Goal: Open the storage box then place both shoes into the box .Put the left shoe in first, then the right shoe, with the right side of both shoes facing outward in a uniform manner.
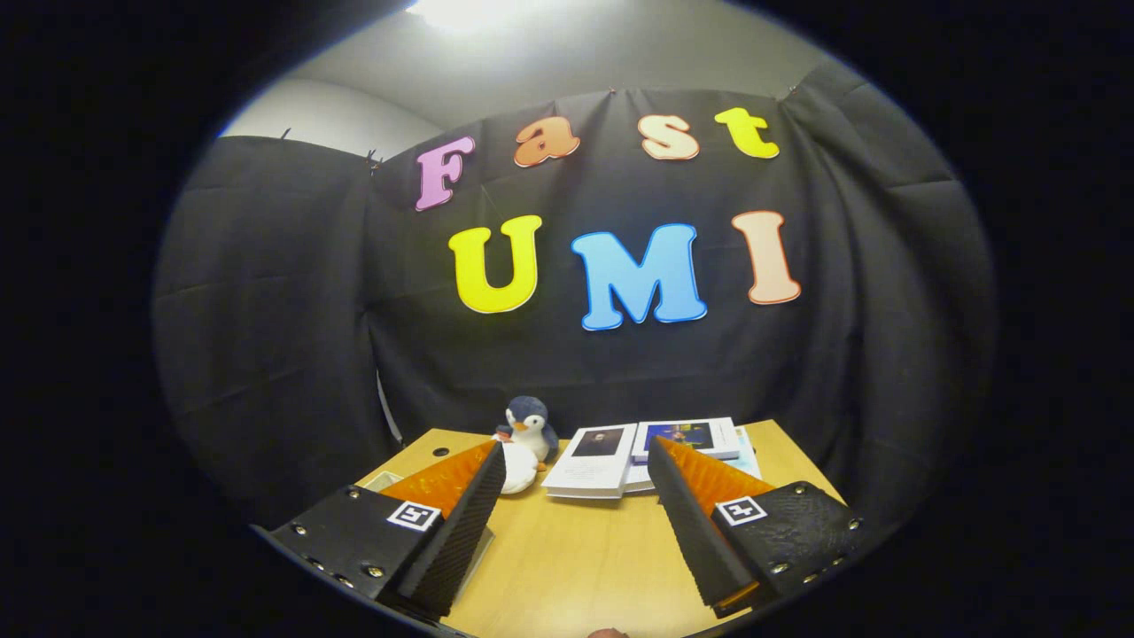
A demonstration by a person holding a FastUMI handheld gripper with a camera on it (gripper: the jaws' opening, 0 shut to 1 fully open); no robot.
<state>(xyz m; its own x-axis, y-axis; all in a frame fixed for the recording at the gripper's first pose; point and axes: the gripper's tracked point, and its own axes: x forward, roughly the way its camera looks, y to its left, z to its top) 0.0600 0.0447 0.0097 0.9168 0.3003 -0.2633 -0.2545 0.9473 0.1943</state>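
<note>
Fingers wide apart over bare bench, nothing between them

Your gripper (576,523) hangs above the wooden bench (576,567) with its fingers spread open and holding nothing, pointed at the far wall. Beyond the left finger sits a plush penguin (528,434), and just right of it a stack of booklets (620,456) lies at the far edge of the bench, between the two fingertips. By the left finger, at the near left, there's a pale edge of something (383,480); too little of it to say what it is. Neither the storage box nor either shoe is anywhere ahead of you, so I can't judge how far along the job is. Tip the view down and sweep slowly until the box comes up, and keep the fingers open as you go.
</note>
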